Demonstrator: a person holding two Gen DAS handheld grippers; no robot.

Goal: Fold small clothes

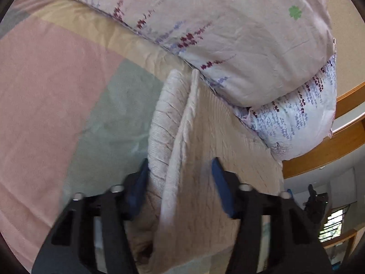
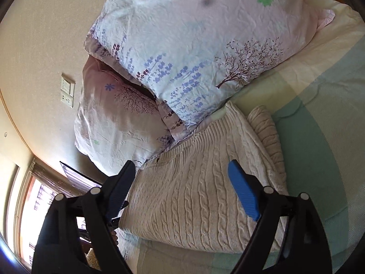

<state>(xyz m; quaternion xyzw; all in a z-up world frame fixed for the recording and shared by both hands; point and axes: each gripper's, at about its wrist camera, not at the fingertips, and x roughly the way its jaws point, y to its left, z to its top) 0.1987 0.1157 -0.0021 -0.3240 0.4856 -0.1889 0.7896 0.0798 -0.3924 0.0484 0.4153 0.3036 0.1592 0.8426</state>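
My left gripper point(image 1: 180, 173) and right gripper point(image 2: 182, 178) stood wide open, empty, cream cable-knit sweater point(image 2: 194, 196) between the jaws, floral pillows point(image 2: 194, 45) beyond.

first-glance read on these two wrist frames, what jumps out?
The cream cable-knit sweater dominates: it lies partly folded on the pastel striped bedsheet, right under both grippers. Behind it, two floral pillows are stacked against the wall, the upper one overlapping the lower. The left gripper and right gripper both hang over the knit with blue-padded jaws spread wide, holding nothing.
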